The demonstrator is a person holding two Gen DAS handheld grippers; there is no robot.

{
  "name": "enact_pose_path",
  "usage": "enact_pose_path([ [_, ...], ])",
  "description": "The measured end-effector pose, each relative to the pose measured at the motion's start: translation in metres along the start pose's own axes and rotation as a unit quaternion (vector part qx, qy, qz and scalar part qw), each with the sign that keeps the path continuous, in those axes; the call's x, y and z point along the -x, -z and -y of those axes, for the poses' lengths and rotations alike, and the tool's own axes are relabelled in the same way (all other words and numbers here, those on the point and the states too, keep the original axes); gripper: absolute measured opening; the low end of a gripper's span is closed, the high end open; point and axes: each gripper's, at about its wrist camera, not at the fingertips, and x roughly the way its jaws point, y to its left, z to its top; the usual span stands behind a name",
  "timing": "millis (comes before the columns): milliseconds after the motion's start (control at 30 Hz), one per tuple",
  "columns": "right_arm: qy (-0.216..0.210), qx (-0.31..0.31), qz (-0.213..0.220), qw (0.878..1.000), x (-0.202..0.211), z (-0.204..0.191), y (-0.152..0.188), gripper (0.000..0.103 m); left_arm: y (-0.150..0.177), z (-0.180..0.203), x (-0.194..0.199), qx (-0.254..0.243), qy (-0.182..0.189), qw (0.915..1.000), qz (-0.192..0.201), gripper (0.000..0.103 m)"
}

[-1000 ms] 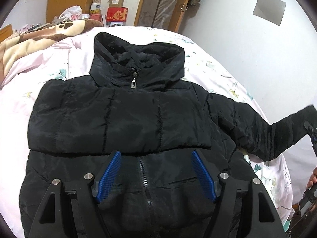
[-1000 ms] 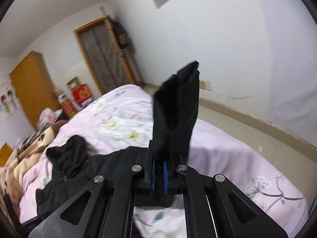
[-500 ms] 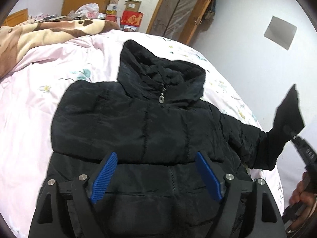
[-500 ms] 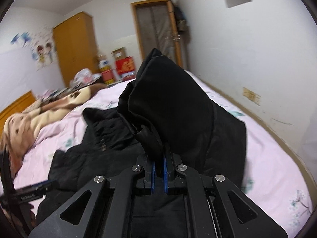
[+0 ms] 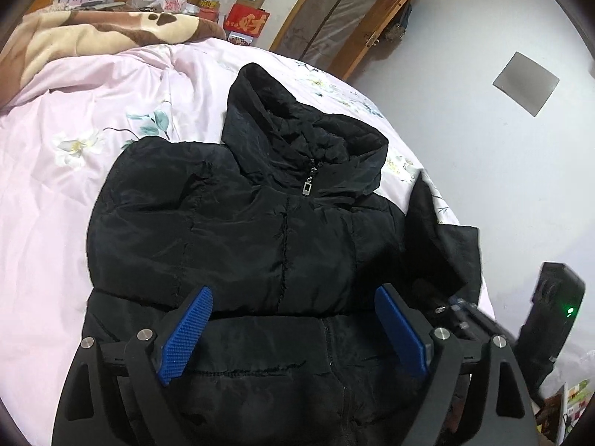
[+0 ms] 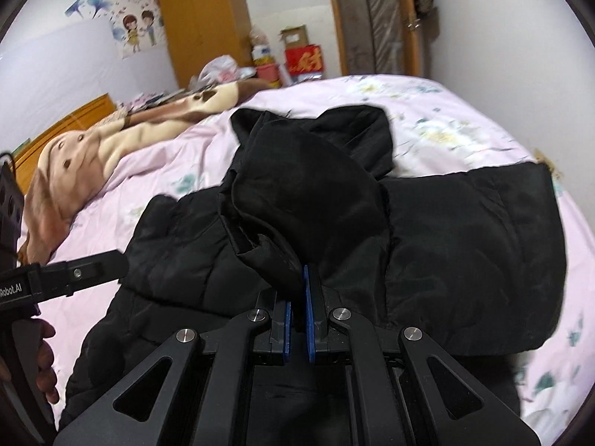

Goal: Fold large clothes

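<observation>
Right wrist: right gripper (image 6: 296,319) fingers clamping sleeve (image 6: 308,200) over jacket (image 5: 238,230); left gripper (image 5: 293,338) fingers apart, hovering. One sleeve folded; body fold remaining.

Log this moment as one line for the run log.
Fold step: sleeve | right tongs: shut on black puffer jacket sleeve, over its chest | left tongs: open above hem | pink floral bedsheet beneath

White lettering reading "Robot.AI" runs along the black body of the left gripper (image 6: 22,290) at the edge of the right wrist view. A red box (image 5: 247,22) beyond the bed carries gold Chinese characters, too blurred to read. No other text is legible.
</observation>
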Motion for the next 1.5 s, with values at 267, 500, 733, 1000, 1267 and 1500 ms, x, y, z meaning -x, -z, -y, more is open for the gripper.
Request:
enact_pose_path([
  [267, -0.032, 0.017, -0.050, 0.998, -0.039, -0.016, 0.015, 0.006, -0.009, -0.009, -0.032, 0.052, 0.057, 0.9966, -0.030, 0.090],
  [500, -0.048, 0.008, -0.073, 0.996, -0.046, -0.009, 0.021, 0.023, -0.016, -0.005, -0.069, 0.077, 0.082, 0.9908, -0.075, 0.090],
  [733, -0.066, -0.007, -0.063, 0.996, -0.007, 0.021, 0.024, 0.054, -0.012, 0.011, -0.098, 0.073, 0.054, 0.9908, -0.100, 0.090],
  [1000, 0.020, -0.039, -0.027, 0.999, 0.042, 0.078, 0.019, 0.055, 0.002, 0.032, -0.114, 0.056, -0.014, 0.9917, -0.115, 0.046],
  [1267, 0.056, -0.068, -0.010, 0.996, 0.061, 0.113, 0.017, 0.055, -0.007, 0.061, -0.067, -0.013, -0.010, 0.9977, -0.066, 0.009],
  [1500, 0.073, -0.109, 0.014, 0.991, 0.063, 0.140, 0.000, 0.055, -0.049, 0.041, -0.014, -0.012, -0.013, 0.9998, 0.012, 0.009],
])
